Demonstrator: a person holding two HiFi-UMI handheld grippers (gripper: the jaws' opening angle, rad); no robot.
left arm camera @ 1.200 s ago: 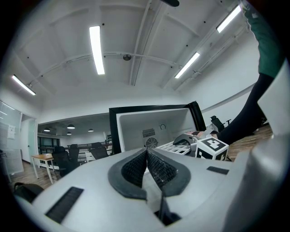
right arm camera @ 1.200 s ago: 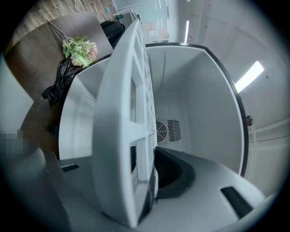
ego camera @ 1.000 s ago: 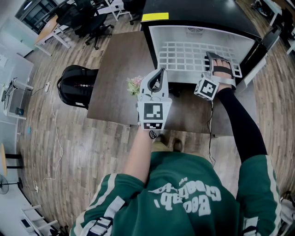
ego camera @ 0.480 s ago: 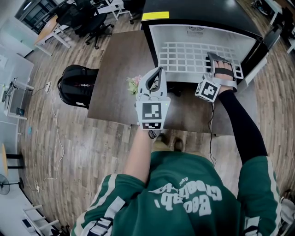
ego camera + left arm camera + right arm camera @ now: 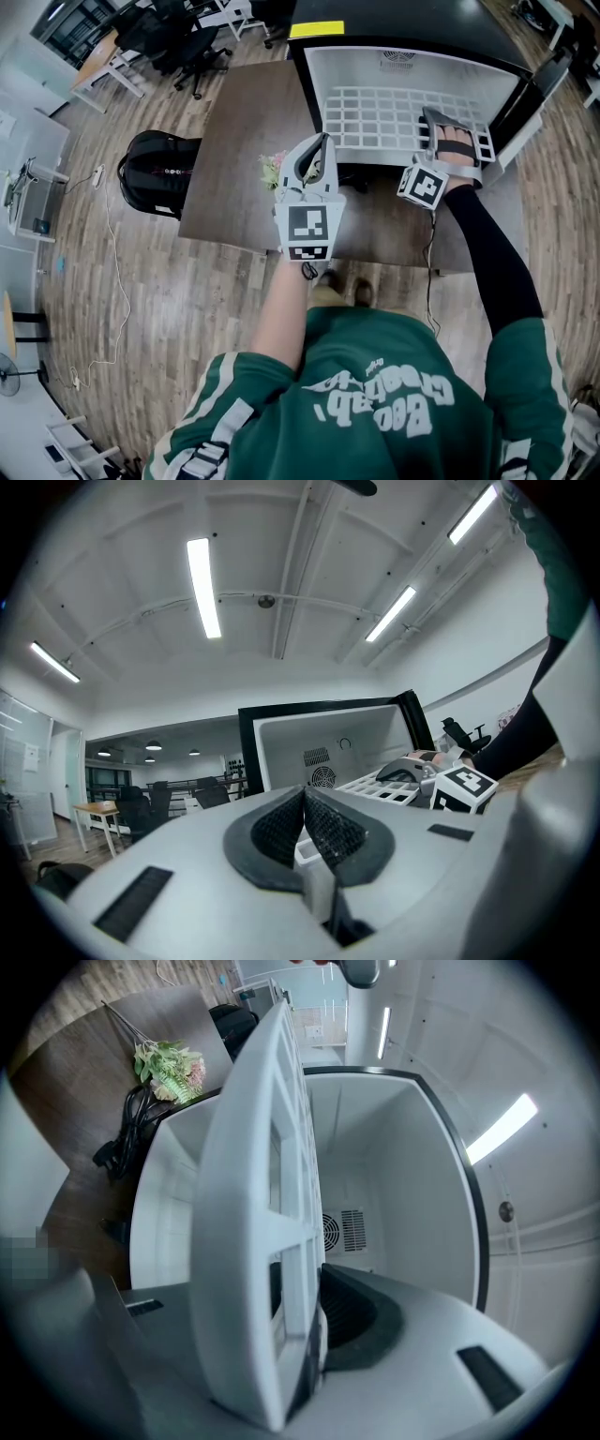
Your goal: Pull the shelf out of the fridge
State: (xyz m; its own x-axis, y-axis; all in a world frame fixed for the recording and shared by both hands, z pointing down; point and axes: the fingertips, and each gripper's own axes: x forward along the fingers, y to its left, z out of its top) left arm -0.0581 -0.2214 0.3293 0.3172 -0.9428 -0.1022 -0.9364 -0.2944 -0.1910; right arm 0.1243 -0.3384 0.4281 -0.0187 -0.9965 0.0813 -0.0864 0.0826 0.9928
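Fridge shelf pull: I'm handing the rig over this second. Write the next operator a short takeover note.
Right gripper: jaws closed on the front edge of the white grid shelf, near its right corner.
Left gripper: jaws together, holding nothing, off to the left of the fridge opening and apart from the shelf.
Done: fridge open, shelf gripped.
Left: the shelf sits mostly inside the fridge. Draw it straight out toward you, probably keeping it level so it does not bind. The free left gripper could steady the left edge.
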